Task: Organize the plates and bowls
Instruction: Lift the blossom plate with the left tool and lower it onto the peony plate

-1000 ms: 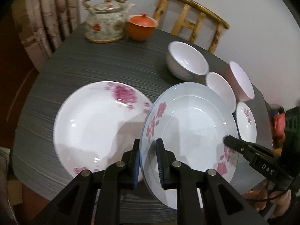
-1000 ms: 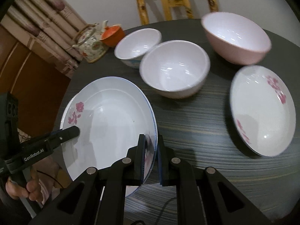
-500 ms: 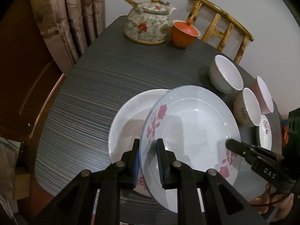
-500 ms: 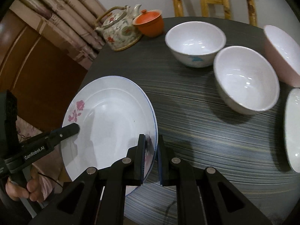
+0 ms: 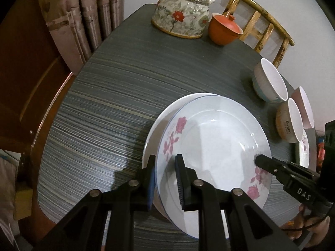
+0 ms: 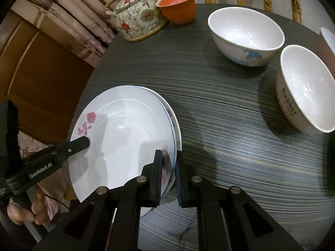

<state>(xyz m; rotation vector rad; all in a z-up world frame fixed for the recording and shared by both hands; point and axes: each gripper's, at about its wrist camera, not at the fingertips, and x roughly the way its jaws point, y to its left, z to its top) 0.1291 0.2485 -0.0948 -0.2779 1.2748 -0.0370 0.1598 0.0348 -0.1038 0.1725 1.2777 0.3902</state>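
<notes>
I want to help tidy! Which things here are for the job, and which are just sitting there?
For the job: held plate, plate under it, blue-print bowl, lettered bowl, pink bowl, small plate.

Just sitting: teapot, orange cup, chair.

Rose-patterned plate [image 5: 215, 146] in left tool [image 5: 165, 179], over second plate [image 5: 165, 117] on striped table [image 5: 117, 96].
</notes>
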